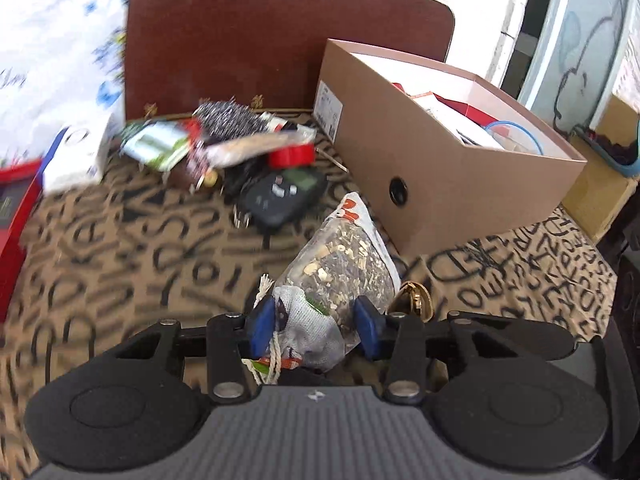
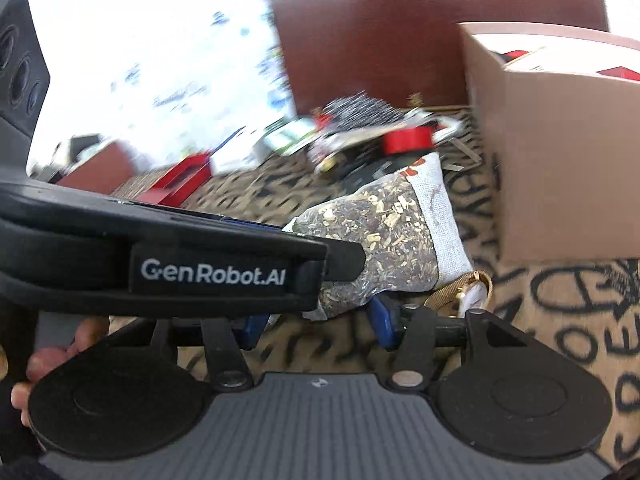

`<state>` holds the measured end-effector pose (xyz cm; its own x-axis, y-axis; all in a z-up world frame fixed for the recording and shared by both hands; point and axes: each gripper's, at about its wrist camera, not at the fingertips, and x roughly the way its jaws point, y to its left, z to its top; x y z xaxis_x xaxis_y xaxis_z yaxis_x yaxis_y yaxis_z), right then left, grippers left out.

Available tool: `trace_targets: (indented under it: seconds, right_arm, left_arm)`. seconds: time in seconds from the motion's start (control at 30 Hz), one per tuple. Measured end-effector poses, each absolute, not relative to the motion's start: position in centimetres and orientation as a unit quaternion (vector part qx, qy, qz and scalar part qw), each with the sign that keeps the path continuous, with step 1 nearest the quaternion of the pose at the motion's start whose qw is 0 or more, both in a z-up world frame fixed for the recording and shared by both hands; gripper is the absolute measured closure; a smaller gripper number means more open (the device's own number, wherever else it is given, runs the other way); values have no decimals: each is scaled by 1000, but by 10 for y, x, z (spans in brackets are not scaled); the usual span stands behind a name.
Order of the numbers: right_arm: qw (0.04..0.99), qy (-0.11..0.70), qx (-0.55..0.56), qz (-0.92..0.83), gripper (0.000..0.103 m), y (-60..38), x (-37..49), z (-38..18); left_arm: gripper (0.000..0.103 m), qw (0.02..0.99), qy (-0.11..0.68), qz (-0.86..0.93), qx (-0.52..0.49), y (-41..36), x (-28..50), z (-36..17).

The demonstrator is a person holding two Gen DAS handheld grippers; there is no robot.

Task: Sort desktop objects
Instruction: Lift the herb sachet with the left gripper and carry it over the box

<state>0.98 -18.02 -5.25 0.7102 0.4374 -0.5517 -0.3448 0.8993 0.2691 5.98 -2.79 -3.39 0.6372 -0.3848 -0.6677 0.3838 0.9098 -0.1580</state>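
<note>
Left gripper (image 1: 316, 330) with its blue fingers (image 1: 262, 326) pinching the lower end of a clear bag of dried herbs (image 1: 344, 264), which is lifted and tilted above the patterned tablecloth (image 1: 120, 248); the bag's white gauze end and a twine cord (image 1: 272, 356) hang between the fingers. Right gripper (image 2: 320, 328), fingers spread with nothing between them, sits just below the same bag (image 2: 380, 236), partly hidden by the left gripper's black body (image 2: 180, 264). A gold watch (image 1: 416, 300) lies on the cloth just beside the bag, on the side toward the open cardboard box (image 1: 440, 168), which stands near the cloth's far right corner and holds assorted items. A heap of clutter, including a red tape roll (image 1: 292, 156) and a black device (image 1: 280, 196), lies along the far edge in front of a brown board (image 1: 280, 32). A white carton (image 1: 76, 156) sits at the far left.
</note>
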Motion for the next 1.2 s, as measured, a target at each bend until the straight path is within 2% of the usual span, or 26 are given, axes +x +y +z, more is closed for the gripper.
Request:
trace_targets:
  seconds: [0.07,0.17,0.27,0.37,0.5,0.57,0.73,0.87,1.2]
  right_arm:
    - [919,318,64,224,51,-181,3,-49]
    - [918,321,60,223,50,-173,3,-55]
    - [924,312,65,211,40,-176,-4,-52]
    - [925,314,69,203,34,-176,5,-55]
    - [919,326,89,201,31,-178,13,-61]
    - [919,326,94,200,31,-179,16,-63]
    - [918,320,91,217,34,-173,17,-60]
    - [921,301,87,230,40,-172,8,-52]
    - [955,188,35,227,41,-181,-18,13]
  left_arm:
    - [57,904,371,-211,-12,-25,50,-36]
    - [50,902,381,-201,-12,-24,51,-42]
    - [47,901,388,-194,-26,-22,58,-43]
    - [39,901,386,-197,-24,-24,67,-41]
    - [35,895,394,-207,7,-34,78,-44]
    - [35,892,399,-212,9,-34,81,-48]
    - [47,896,391,-210,10,-30,73,-45]
    - [47,904,376,-202,3,-25,63,-32]
    - [47,937,273,-216,-9,-35,40,36]
